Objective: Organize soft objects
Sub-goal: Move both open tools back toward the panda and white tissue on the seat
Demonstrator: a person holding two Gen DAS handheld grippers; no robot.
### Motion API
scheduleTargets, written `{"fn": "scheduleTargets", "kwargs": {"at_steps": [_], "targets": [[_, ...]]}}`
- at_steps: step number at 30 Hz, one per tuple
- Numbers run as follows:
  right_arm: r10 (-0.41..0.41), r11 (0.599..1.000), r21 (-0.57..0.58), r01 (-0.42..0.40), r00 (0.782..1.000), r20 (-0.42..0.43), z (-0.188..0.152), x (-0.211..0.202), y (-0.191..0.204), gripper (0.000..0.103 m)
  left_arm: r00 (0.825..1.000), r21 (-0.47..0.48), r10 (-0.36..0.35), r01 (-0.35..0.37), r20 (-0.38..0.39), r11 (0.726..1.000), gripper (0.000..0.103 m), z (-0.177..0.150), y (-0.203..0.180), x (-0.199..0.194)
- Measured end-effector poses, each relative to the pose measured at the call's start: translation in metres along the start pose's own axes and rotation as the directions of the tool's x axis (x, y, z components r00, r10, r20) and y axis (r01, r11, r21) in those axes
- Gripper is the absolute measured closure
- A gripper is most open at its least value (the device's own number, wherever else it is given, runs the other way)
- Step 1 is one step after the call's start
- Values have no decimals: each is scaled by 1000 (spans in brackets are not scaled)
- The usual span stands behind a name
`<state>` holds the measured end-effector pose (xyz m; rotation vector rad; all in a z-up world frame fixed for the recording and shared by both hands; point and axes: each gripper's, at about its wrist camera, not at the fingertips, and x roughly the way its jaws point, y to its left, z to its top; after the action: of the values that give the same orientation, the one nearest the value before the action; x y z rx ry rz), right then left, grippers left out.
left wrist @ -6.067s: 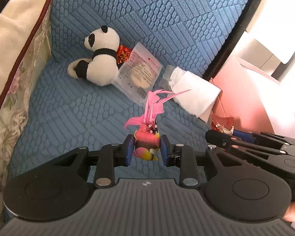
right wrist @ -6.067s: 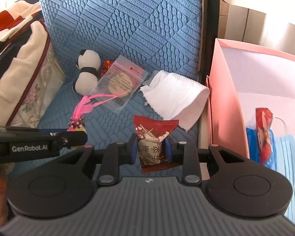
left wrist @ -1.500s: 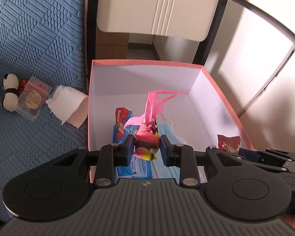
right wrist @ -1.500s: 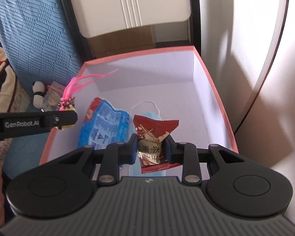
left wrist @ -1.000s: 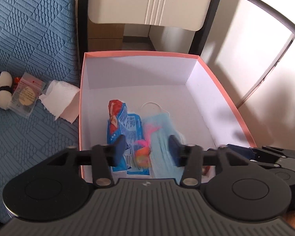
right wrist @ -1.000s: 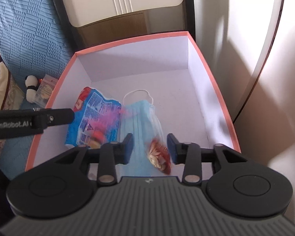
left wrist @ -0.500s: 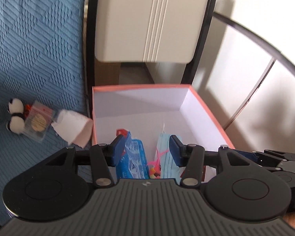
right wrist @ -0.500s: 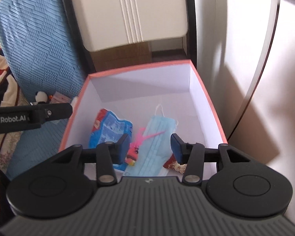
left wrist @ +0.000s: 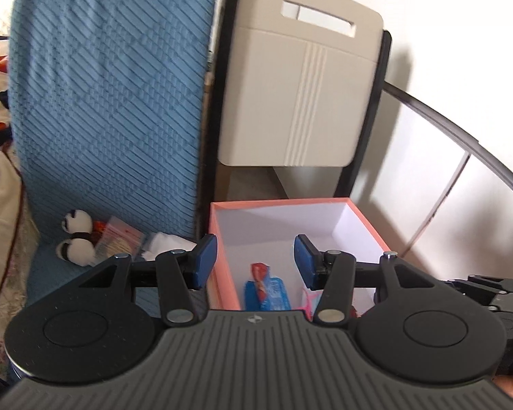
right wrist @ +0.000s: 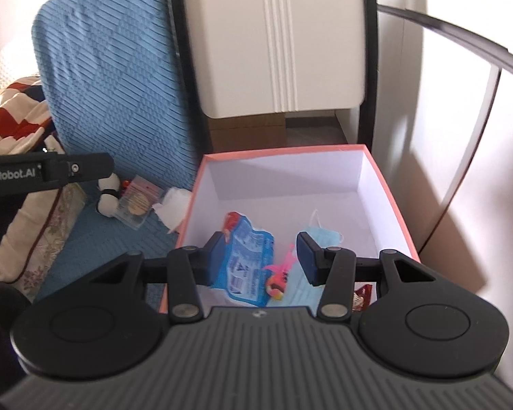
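Observation:
The pink box (right wrist: 396, 212) (left wrist: 222, 273) stands beside the blue sofa. Inside it lie a blue snack packet (right wrist: 249, 259) (left wrist: 268, 290), a blue face mask (right wrist: 319, 235), the pink feathered toy (right wrist: 278, 278) and the red candy wrapper (right wrist: 360, 295), half hidden behind my right gripper. Both grippers hang above the box with nothing between their fingers: my left gripper (left wrist: 254, 263) is open, and my right gripper (right wrist: 261, 254) is open. On the sofa seat remain a panda plush (left wrist: 75, 241) (right wrist: 107, 198), a clear sachet (left wrist: 119, 244) (right wrist: 138, 203) and a white tissue (left wrist: 159, 244) (right wrist: 172, 206).
The blue quilted sofa back (left wrist: 113, 102) rises at left, with a floral cushion and blanket (right wrist: 20, 157) at its far left. A beige chair back (left wrist: 301, 95) in a black frame stands behind the box. White panels and a dark curved rail (right wrist: 461, 30) lie to the right.
Both grippers let go of the feathered toy and the candy wrapper, which now lie in the box. Both hands have since risen and tilted up, so the box looks smaller and lower.

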<state>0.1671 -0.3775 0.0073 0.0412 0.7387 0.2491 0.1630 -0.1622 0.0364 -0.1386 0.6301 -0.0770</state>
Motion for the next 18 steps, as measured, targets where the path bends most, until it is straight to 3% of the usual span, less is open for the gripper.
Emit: {"fn": "scheduleTargets", "kwargs": {"at_steps": [18], "targets": [[50, 996, -79, -48, 999, 22, -23, 2, 81, 54, 997, -42, 70, -68, 32, 997, 47, -41, 89, -33]]}}
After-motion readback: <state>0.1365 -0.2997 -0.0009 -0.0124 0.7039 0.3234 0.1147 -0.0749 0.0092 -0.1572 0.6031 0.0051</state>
